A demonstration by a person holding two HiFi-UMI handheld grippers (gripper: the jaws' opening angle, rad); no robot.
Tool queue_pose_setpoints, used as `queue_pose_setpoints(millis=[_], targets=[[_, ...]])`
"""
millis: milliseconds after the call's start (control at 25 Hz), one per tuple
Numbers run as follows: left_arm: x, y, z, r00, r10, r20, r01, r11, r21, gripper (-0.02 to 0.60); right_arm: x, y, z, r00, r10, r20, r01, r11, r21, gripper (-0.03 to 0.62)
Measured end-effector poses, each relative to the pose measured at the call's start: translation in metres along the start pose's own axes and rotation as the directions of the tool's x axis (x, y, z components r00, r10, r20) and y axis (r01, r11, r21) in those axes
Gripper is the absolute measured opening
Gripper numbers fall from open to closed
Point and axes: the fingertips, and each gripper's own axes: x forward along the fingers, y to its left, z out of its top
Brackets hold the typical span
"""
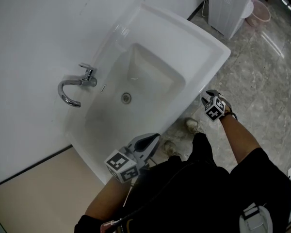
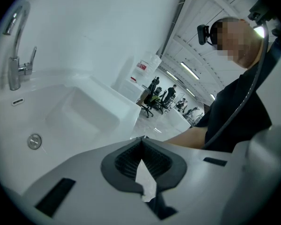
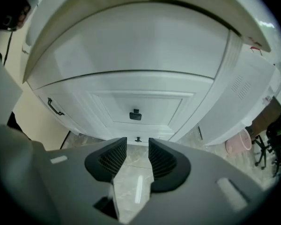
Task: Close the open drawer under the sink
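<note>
Left tongs (image 2: 141, 138) closed tip to tip, empty, at front edge of white ceramic sink (image 1: 203, 38). Right tongs (image 3: 137, 146) wide apart, empty, aimed at white panelled drawer (image 3: 159, 108) with black square knob (image 3: 135, 115), centred under sink, front looks flush.

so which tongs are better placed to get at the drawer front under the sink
Right. The right tongs are open, empty and aimed at the drawer front with its black knob, below the sink. The left tongs are shut, up at the sink's rim, facing into it.
</note>
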Motion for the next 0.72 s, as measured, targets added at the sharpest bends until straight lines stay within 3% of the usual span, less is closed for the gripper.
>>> queue_pose_setpoints(millis=[240, 400, 720], targets=[[-0.03, 0.0, 0.023, 0.993, 0.036, 0.115, -0.035, 0.999, -0.012, 0.0, -0.064, 0.002, 0.022, 0.998, 0.03, 0.051, -0.029, 0.999, -0.021, 0.123], [-0.055, 0.0, 0.038, 0.98, 0.067, 0.189, -0.063, 0.998, -0.028, 0.0, -0.095, -0.006, 0.042, 0.994, 0.011, 0.11, -0.006, 0.999, -0.045, 0.085], [-0.136, 0.009, 0.06, 0.929, 0.111, 0.353, -0.109, 0.994, -0.024, 0.0, -0.179, -0.001, 0.122, 0.964, -0.043, 0.263, 0.054, 0.998, -0.034, 0.005]])
